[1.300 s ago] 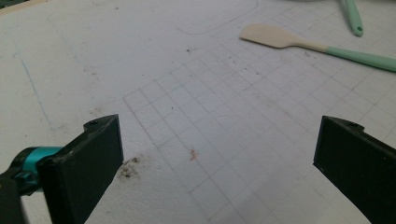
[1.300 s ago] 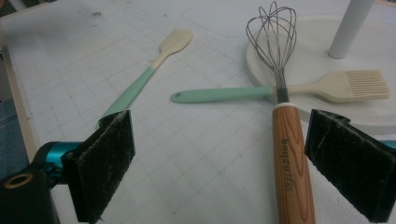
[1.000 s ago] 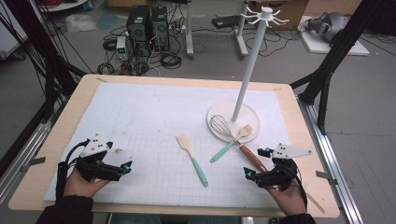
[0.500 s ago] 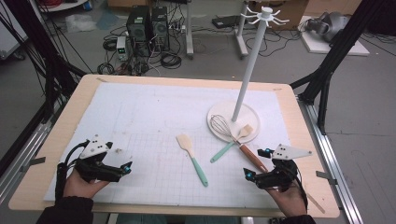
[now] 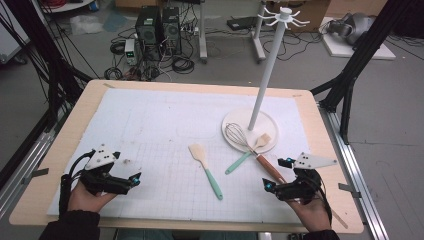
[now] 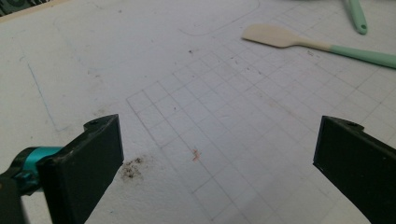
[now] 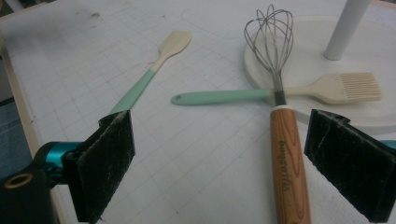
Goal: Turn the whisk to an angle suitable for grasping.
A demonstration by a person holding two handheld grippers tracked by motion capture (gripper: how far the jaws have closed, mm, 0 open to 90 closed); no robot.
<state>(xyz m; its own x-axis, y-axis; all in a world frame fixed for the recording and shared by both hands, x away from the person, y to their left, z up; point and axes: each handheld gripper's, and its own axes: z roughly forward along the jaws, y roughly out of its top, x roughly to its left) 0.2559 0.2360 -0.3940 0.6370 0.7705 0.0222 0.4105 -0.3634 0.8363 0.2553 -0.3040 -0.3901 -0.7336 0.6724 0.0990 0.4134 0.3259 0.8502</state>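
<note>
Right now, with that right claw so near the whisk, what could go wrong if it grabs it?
The whisk lies across the brush, so lifting it may drag or flip the brush. Its wire head rests on the stand's base near the pole, so a careless lift could knock the stand. The open right gripper sits left of the handle, so shutting now might miss.

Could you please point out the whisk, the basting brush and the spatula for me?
whisk (image 7: 290, 163), right gripper view, on its wooden handle.
basting brush (image 7: 355, 87), right gripper view, on its cream bristle head.
spatula (image 5: 198, 152), high view, on its cream blade.
</note>
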